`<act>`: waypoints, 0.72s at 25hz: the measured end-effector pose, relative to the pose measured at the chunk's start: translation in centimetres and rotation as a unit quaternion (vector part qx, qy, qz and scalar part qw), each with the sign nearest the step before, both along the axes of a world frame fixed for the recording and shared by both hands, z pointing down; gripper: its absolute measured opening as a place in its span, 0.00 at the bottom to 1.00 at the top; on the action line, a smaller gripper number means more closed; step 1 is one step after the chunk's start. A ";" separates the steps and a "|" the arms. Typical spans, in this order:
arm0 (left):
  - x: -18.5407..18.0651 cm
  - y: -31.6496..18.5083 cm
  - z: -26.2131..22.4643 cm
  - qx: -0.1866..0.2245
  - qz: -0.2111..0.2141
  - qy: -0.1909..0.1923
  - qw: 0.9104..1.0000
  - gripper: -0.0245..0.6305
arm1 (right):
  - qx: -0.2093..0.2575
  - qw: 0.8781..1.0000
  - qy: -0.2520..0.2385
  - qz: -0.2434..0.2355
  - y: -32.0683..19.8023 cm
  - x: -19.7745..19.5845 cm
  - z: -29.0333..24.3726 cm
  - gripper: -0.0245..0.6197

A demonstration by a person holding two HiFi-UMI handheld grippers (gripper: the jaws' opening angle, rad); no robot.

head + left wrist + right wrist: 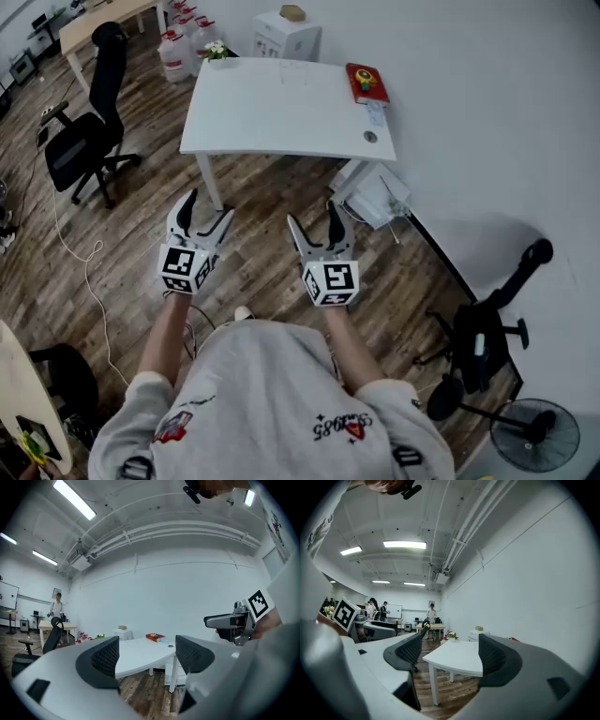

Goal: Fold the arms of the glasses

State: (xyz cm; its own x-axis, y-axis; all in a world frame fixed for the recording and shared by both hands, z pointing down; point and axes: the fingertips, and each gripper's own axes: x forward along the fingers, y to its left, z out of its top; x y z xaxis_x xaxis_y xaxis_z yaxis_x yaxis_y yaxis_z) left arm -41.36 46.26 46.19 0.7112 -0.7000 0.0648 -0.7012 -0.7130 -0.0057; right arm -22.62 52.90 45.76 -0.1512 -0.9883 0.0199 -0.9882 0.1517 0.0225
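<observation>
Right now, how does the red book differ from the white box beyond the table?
The red book is flat and lies on the white table, at its far right corner; the white box is bulkier and stands off the table, beyond its far edge. The book carries a green-yellow thing, the box a tan thing. Both sit near the white wall.

You've got two tongs: left tongs [211, 204], right tongs [312, 212]; one white surface [281, 112], one red book [367, 82], one floor fan [534, 433].
</observation>
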 end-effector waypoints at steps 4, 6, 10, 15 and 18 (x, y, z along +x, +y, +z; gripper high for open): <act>-0.4 -1.3 0.6 -0.007 0.014 -0.005 1.000 0.58 | 0.006 1.000 -0.004 0.012 -1.1 -0.7 -0.1 0.61; -0.5 -2.1 1.2 -0.016 0.016 -0.008 1.000 0.58 | 0.000 1.000 -0.008 0.018 -1.6 -0.9 0.3 0.61; -0.3 -3.5 3.0 -0.039 0.025 -0.021 0.999 0.58 | -0.015 0.999 -0.012 0.027 -2.8 -0.8 1.7 0.61; 0.5 -6.6 4.6 -0.061 0.021 -0.024 0.998 0.58 | -0.022 0.999 -0.014 0.035 -5.7 0.5 2.2 0.60; 2.1 -9.1 5.2 -0.069 0.023 -0.026 0.997 0.58 | -0.022 0.999 -0.021 0.041 -8.1 2.3 2.5 0.59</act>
